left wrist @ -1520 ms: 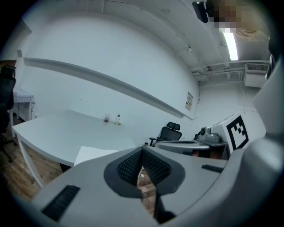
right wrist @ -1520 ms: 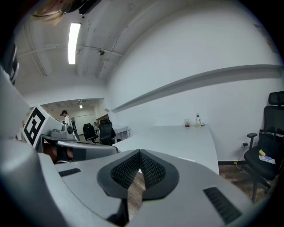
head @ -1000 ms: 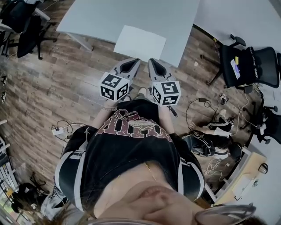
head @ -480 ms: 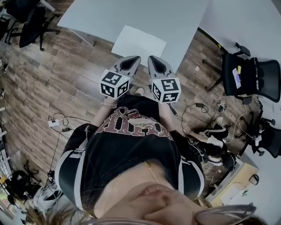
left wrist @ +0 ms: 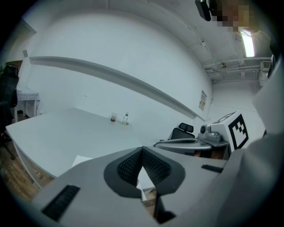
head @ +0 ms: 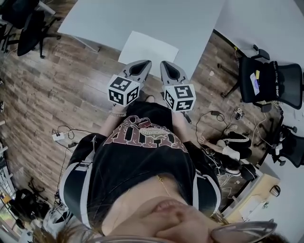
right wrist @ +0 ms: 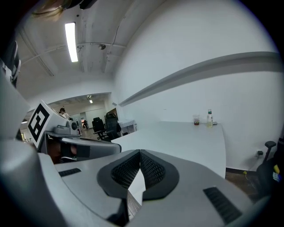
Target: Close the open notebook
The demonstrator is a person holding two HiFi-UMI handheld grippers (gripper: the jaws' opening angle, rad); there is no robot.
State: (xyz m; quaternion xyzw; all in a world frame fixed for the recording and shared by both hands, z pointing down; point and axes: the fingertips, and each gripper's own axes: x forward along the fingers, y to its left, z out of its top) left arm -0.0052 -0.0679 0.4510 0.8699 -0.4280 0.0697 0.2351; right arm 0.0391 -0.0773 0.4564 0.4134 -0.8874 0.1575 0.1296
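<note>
Notebook (head: 148, 49) flat on white table (head: 142, 16)

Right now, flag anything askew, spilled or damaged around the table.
Nothing stands out. The white notebook lies flat near the table's front edge and nothing is spilled. Loose cables trail over the floor to the right.

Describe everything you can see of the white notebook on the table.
The notebook shows as a plain white rectangle lying flat on the pale grey table, near the table edge closest to the person. No print, crease or cover can be made out from here. Nothing rests on it.
</note>
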